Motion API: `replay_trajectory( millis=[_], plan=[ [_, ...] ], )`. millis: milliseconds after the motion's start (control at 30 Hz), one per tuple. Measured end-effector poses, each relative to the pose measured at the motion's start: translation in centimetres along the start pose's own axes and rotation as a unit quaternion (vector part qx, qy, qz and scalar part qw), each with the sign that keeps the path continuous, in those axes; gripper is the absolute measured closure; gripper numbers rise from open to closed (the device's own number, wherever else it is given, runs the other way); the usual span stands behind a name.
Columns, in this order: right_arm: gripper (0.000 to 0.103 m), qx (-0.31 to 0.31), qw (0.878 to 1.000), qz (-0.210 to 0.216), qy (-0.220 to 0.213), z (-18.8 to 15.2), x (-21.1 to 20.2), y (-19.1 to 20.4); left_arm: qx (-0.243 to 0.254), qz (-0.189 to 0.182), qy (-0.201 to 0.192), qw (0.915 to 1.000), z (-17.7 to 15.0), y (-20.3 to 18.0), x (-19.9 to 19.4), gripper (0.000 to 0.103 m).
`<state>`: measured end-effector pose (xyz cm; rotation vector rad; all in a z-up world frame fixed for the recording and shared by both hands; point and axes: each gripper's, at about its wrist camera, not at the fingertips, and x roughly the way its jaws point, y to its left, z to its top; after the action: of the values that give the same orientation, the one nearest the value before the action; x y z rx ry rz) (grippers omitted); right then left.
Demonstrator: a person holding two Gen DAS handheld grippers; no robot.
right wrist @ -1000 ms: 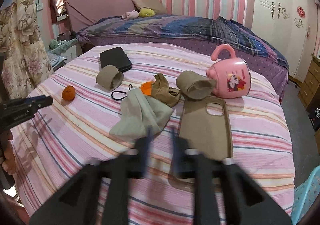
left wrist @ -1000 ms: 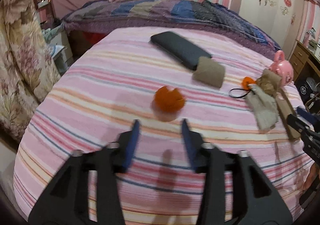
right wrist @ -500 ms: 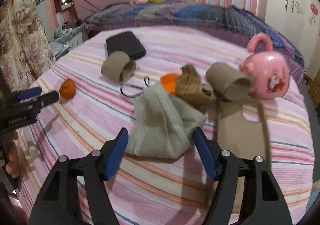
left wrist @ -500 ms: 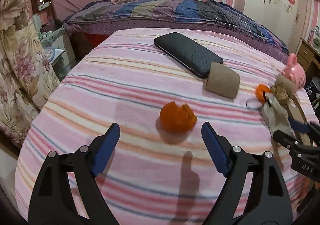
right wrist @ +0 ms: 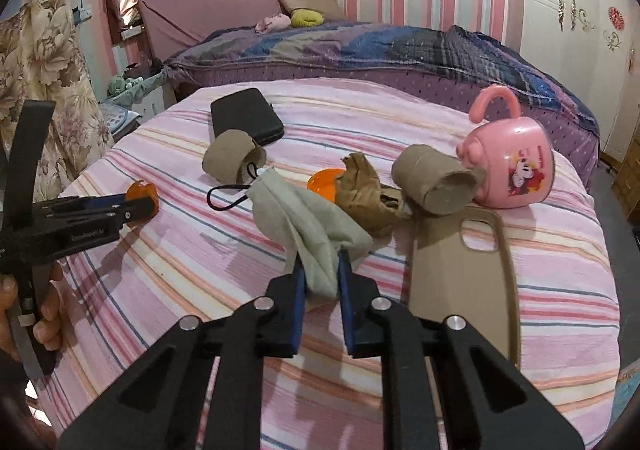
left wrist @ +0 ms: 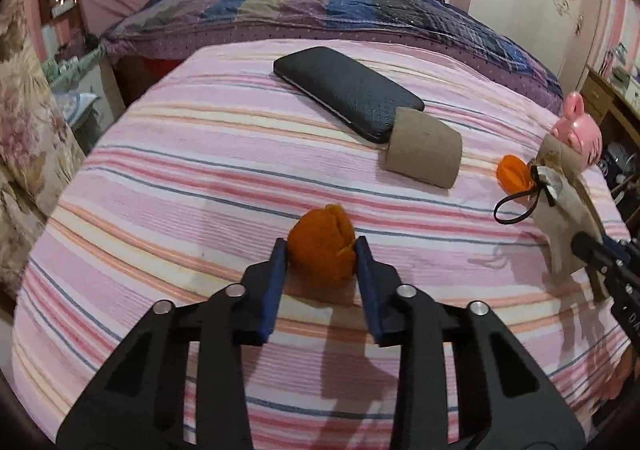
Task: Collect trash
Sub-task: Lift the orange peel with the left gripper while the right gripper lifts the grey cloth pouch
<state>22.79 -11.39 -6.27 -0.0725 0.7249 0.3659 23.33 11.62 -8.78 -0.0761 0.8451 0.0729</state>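
My left gripper [left wrist: 322, 246] is shut on an orange peel [left wrist: 323, 248] that rests on the pink striped bed cover [left wrist: 200, 154]. In the right wrist view the left gripper [right wrist: 140, 206] shows at the left edge with the peel [right wrist: 142, 192] at its tip. My right gripper [right wrist: 320, 264] is shut on the near end of a grey drawstring cloth pouch [right wrist: 304, 218] lying on the cover. Beside the pouch lie a cardboard tube [right wrist: 234, 158], a second cardboard tube [right wrist: 434, 184], crumpled brown paper [right wrist: 366, 194] and another orange peel [right wrist: 324, 180].
A black case [left wrist: 348, 92] lies at the back of the cover. A pink mug [right wrist: 512, 168] lies on its side at the right. A beige phone case [right wrist: 460, 270] lies flat near the right gripper. A second bed [right wrist: 360, 46] stands behind.
Both grippers were wide open half a second ago. The left has moved forward and closed on the orange peel. The right has moved forward and closed on the grey pouch.
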Motion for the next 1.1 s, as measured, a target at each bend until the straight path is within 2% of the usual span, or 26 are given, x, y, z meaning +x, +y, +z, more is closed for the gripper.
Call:
replay_trajectory(
  millis=[300, 533, 933, 1100],
  plan=[
    [0.088, -0.008, 1.000, -0.009, -0.020, -0.7, -2.6, -0.3, -0.012, 0.007, -0.012, 0.9998, -1.3, -0.3, -2.7, 0.085],
    [0.088, -0.017, 0.999, -0.027, -0.023, -2.1, -5.5, -1.4, -0.023, -0.004, -0.038, 0.9990, -2.3, -1.2, -5.9, 0.086],
    [0.087, -0.021, 0.997, -0.072, -0.027, -5.6, -10.8, -4.8, -0.038, -0.041, -0.016, 0.9983, -6.1, -0.5, -8.5, 0.088],
    [0.087, -0.024, 0.996, -0.081, -0.029, -6.3, -11.7, -5.6, -0.022, -0.034, -0.027, 0.9988, -7.4, -0.2, -10.0, 0.088]
  ],
)
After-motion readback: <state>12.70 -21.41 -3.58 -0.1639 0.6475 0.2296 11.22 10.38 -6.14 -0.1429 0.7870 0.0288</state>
